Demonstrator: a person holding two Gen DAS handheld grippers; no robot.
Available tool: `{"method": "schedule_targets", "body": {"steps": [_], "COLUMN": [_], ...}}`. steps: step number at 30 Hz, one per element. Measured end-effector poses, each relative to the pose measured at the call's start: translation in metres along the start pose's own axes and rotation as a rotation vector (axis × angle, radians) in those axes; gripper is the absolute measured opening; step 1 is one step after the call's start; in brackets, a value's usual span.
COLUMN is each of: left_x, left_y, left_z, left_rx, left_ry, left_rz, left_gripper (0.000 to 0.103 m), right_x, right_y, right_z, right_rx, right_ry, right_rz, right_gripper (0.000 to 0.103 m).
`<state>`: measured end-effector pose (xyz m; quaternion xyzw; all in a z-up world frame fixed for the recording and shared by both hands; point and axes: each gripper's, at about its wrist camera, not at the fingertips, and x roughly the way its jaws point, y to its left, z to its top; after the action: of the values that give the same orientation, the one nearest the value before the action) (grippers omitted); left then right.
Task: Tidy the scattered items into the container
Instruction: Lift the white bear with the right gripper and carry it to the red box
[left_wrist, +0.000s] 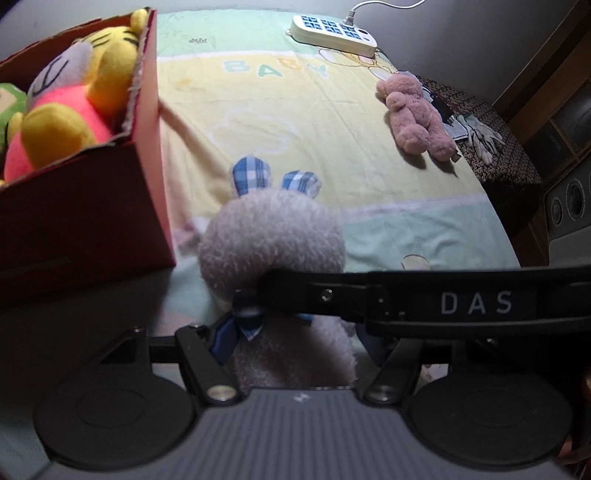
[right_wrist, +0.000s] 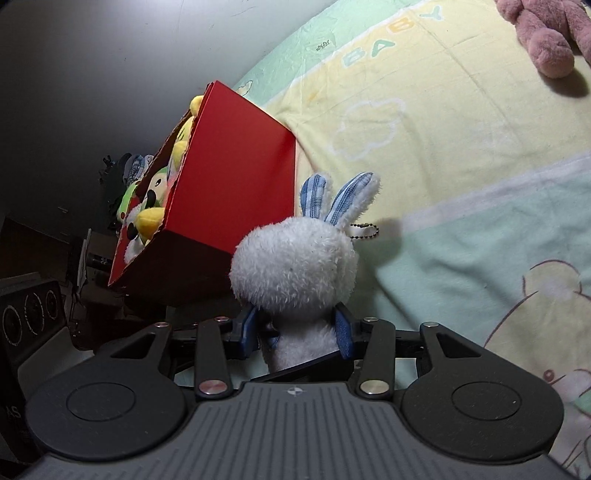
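A white plush bunny (left_wrist: 273, 236) with blue checked ears hangs just above the bed, beside the red cardboard box (left_wrist: 92, 206). My left gripper (left_wrist: 295, 343) is shut on its body below the head. My right gripper (right_wrist: 297, 332) also grips the bunny (right_wrist: 295, 266), its blue pads (right_wrist: 343, 328) pressing the neck from both sides. One of the right gripper's black fingers (left_wrist: 369, 299) crosses the left wrist view in front of the bunny. The box (right_wrist: 236, 177) holds several plush toys, among them a yellow tiger (left_wrist: 107, 55). A pink plush bear (left_wrist: 413, 114) lies on the blanket to the far right.
A pastel baby blanket (left_wrist: 295, 110) covers the bed. A white power strip (left_wrist: 332, 33) with its cord lies at the far edge. Pale gloves (left_wrist: 484, 136) rest on a dark patterned cloth past the bear. A speaker (left_wrist: 569, 206) stands beyond the bed's right side.
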<state>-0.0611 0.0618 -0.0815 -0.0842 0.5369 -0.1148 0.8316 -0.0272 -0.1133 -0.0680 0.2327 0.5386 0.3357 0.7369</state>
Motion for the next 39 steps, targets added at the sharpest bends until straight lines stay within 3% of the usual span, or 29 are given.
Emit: {"method": "schedule_targets", "body": {"steps": [22,39], "left_x": [-0.048,-0.103], "left_y": [0.079,0.141], "left_z": [-0.037,-0.052], "left_rx": [0.087,-0.018], "left_ry": [0.029,-0.028], "left_rz": [-0.033,0.032], "left_gripper": [0.069,0.069], "right_x": [0.048,0.089], "right_y": [0.072,0.137], "right_z": [-0.047,-0.044], "right_rx": [0.027,-0.108], "right_ry": [-0.051,0.031], "right_rz": [-0.020,0.077], "right_gripper": [0.045,0.045]}}
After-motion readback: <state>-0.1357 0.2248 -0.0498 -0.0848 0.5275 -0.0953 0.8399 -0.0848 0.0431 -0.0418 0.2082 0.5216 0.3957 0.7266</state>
